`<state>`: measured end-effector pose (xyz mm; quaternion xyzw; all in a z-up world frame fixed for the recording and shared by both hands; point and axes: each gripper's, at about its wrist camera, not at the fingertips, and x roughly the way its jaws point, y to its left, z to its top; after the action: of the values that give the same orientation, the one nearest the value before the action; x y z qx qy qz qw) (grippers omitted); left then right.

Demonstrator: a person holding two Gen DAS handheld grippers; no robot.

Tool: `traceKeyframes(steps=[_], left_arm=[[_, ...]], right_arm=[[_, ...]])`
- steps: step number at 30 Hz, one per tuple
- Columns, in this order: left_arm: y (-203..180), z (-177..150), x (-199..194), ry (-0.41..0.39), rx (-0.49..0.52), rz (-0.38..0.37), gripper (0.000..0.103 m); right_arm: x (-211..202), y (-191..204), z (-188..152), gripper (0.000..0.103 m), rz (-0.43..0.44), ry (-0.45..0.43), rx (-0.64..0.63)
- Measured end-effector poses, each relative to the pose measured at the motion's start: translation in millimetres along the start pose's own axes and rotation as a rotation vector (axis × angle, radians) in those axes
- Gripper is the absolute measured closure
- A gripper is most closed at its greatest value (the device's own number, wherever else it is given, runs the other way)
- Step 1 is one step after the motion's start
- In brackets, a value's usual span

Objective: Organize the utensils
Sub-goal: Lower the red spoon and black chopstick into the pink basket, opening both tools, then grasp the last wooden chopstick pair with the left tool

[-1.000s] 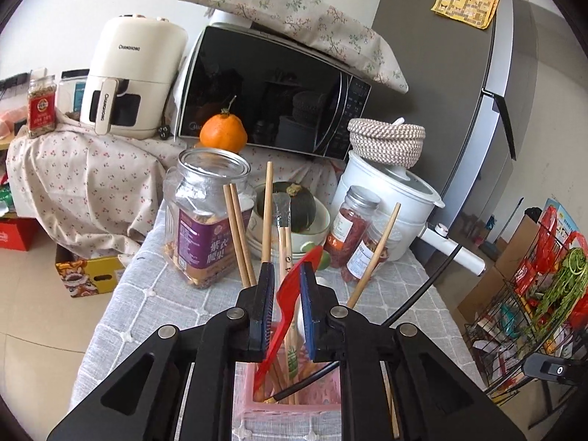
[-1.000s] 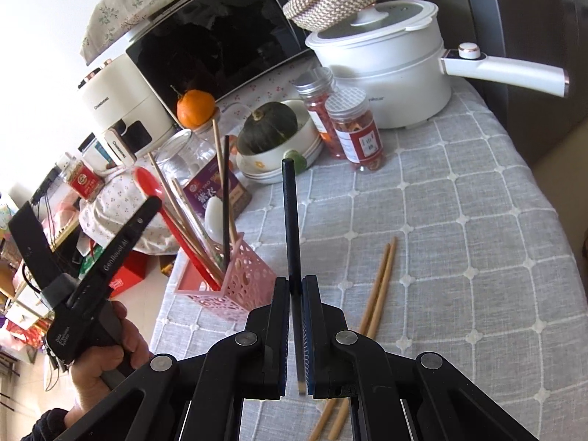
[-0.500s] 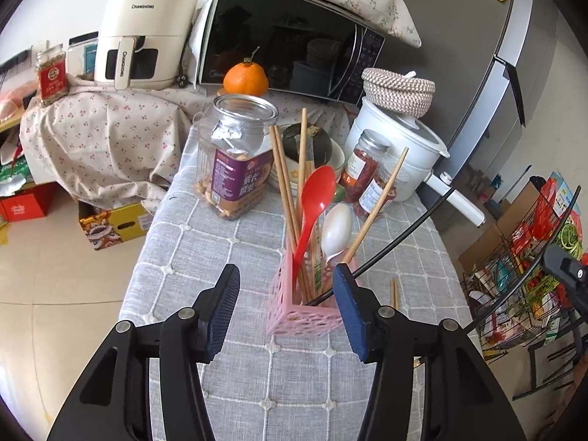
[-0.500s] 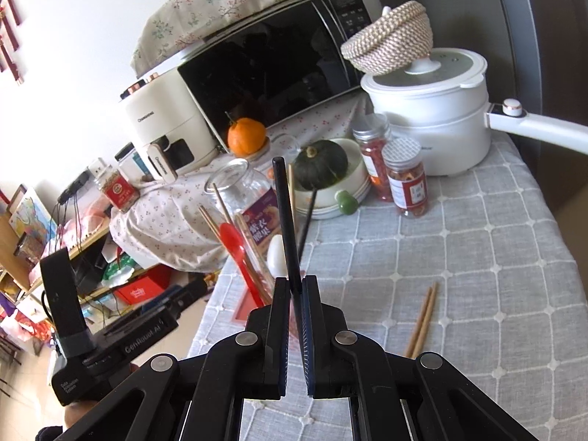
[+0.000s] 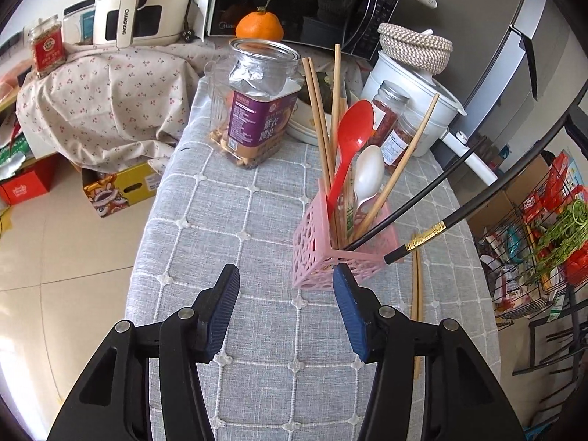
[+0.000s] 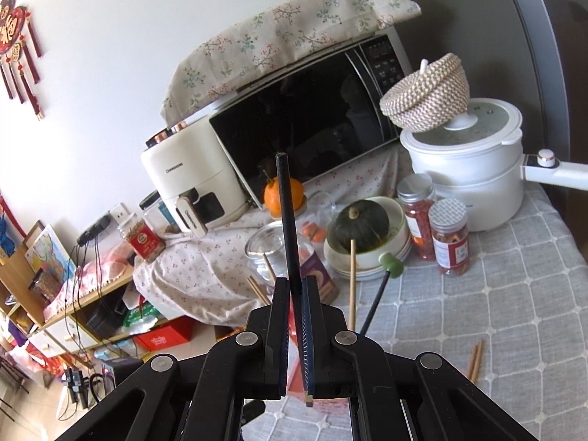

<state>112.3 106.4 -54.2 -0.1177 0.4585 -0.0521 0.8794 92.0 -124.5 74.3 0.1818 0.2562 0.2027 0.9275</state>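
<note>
A pink perforated utensil holder [image 5: 330, 253] stands on the grey checked tablecloth [image 5: 235, 242]. It holds a red spoon [image 5: 351, 136], a white spoon [image 5: 369, 171], several wooden chopsticks [image 5: 319, 110] and one black chopstick [image 5: 411, 205]. My left gripper [image 5: 286, 303] is open and empty just in front of the holder. My right gripper [image 6: 294, 316] is shut on a second black chopstick [image 6: 286, 213], whose gold-banded end [image 5: 422, 240] hovers at the holder's right corner. A pair of wooden chopsticks [image 5: 416, 294] lies on the cloth right of the holder.
Behind the holder stand a large jar with a purple label [image 5: 257, 106], two spice jars [image 6: 448, 235], a bowl with a green squash [image 6: 358, 224], a white pot [image 6: 470, 154], a microwave [image 6: 305, 121] and an air fryer [image 6: 183, 183]. The table's left edge drops to the floor [image 5: 73, 242].
My left gripper let go of the red spoon, opened and drew back from the holder. My right gripper carried the black chopstick up and over toward the holder.
</note>
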Motion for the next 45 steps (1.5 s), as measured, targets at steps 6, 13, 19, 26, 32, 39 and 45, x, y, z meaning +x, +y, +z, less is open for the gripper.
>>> traceKeyframes(steps=[6,13,19,26,32,39,45], left_arm=[[-2.0,0.7,-4.5,-0.007,0.012,-0.007,0.047],[-2.3,0.6,-2.4,0.002,0.008,-0.013,0.047],[-5.0,-0.9,1.7,0.013,0.018,-0.011,0.047],[-14.0,-2.3,2.3,0.013,0.036,-0.021,0.044],[-32.0,-6.4,0.4,0.005,0.079,-0.026,0.039],[-55.6,-11.4,-1.6,-0.010,0.120,-0.024,0.031],[-85.0,-16.8,5.2,0.002,0.170,-0.034,0.028]], right_arm=[[26.0,-4.6,-3.7,0.098,-0.022,-0.009,0.006],[54.1,-15.2,-14.2,0.098,-0.029,0.028,0.035],[80.7,-26.9,-29.4,0.097,0.008,0.112,0.104],[67.2,-31.3,-22.3,0.077,-0.004,0.090,0.094],[35.1,-45.3,-13.7,0.061,-0.029,0.057,0.096],[3.2,-75.1,-20.8,0.039,-0.104,0.088,0.090],[-10.6,-108.4,-36.3,0.029,-0.184,0.150,0.092]])
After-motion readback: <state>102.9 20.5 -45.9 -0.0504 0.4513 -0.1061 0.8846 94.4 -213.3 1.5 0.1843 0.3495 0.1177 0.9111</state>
